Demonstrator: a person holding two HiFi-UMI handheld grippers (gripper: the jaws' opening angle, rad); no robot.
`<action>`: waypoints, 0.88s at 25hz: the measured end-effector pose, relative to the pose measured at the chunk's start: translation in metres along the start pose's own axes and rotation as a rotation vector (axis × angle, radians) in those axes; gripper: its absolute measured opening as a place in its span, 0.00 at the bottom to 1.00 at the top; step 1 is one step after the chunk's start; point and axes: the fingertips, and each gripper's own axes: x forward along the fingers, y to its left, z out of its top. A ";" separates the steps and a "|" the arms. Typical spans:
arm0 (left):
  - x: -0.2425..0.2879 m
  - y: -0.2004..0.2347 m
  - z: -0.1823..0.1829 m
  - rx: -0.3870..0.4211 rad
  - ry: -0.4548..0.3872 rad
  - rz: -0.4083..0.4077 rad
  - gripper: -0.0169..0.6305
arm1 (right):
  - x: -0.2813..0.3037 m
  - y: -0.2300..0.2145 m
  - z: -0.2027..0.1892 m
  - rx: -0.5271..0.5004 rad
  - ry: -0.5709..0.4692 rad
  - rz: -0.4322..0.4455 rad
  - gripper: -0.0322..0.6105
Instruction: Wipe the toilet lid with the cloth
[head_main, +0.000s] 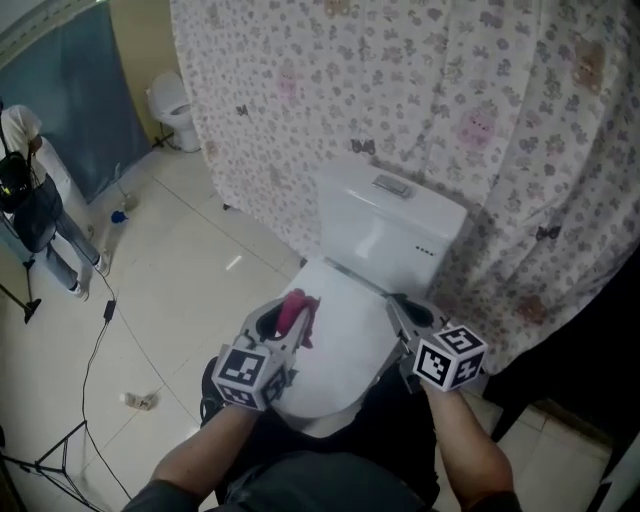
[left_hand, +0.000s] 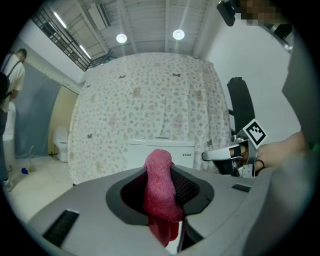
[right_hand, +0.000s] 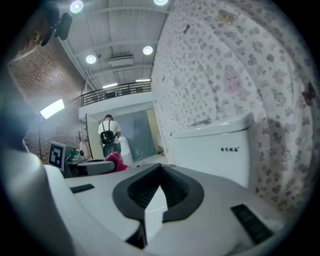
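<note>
Above the white toilet lid (head_main: 345, 365), the left gripper (head_main: 288, 325) is pinching a pink cloth (head_main: 298, 308) upright between its jaws, while the right gripper (head_main: 404, 314) is hovering alongside, jaws slightly apart and gripping nothing.

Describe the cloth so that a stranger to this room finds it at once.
Find the white toilet before the flowered curtain. Above its closed lid, the left gripper clamps a cloth between its jaws. It is the only pink-red, fluffy thing among white and grey; the right gripper beside it holds nothing.
</note>
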 end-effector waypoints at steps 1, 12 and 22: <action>-0.011 0.013 0.000 0.002 0.000 0.030 0.21 | 0.005 0.009 0.001 -0.009 0.000 0.020 0.06; -0.100 0.102 0.003 0.011 -0.065 0.218 0.21 | 0.021 0.052 -0.017 -0.104 -0.035 0.056 0.06; -0.101 0.102 -0.004 0.011 -0.070 0.190 0.21 | 0.019 0.049 -0.022 -0.103 -0.051 0.041 0.05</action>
